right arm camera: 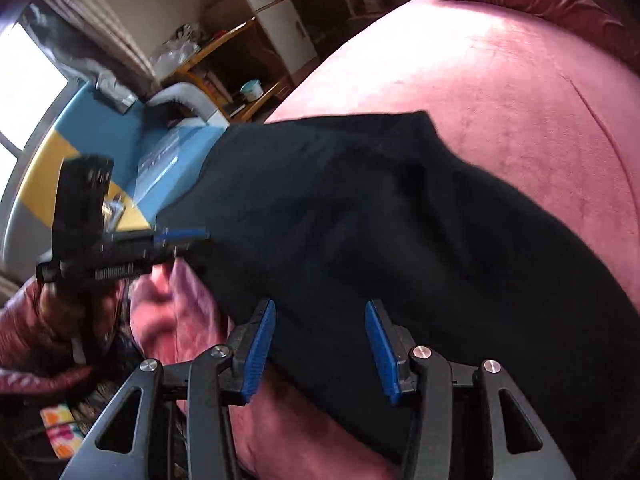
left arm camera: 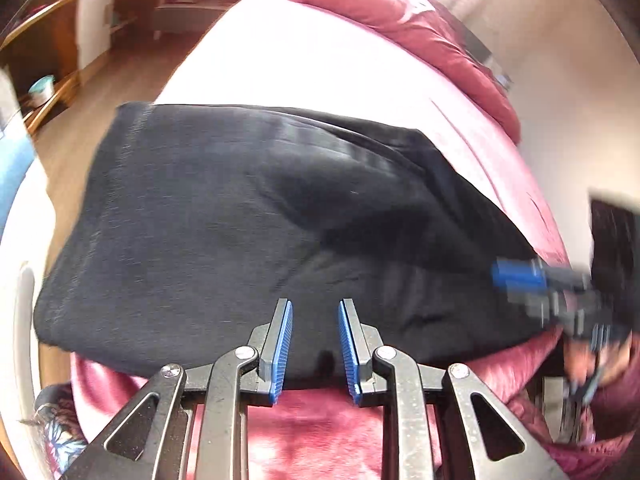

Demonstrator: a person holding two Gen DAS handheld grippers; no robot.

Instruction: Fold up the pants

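Note:
Black pants (left arm camera: pixel 220 220) lie folded into a broad flat shape on the pink bed cover (left arm camera: pixel 304 60). My left gripper (left arm camera: pixel 316 304) hovers over their near edge, open, with only a narrow gap between its blue pads and no cloth pinched there. In the right wrist view the pants (right arm camera: pixel 380 220) stretch across the bed cover (right arm camera: pixel 500 80). My right gripper (right arm camera: pixel 320 306) stands open and wider over their near edge, its pads apart from the cloth. Each gripper shows blurred in the other's view: the right gripper (left arm camera: pixel 520 276) at the pants' right end, the left gripper (right arm camera: pixel 180 236) at their left end.
A crumpled red duvet (left arm camera: pixel 400 12) lies along the far side of the bed. A person's hand (right arm camera: pixel 60 312) holds the left gripper. Beyond the bed are a wooden shelf (right arm camera: pixel 224 60), a white cabinet (right arm camera: pixel 284 28) and a blue and yellow mat (right arm camera: pixel 100 140).

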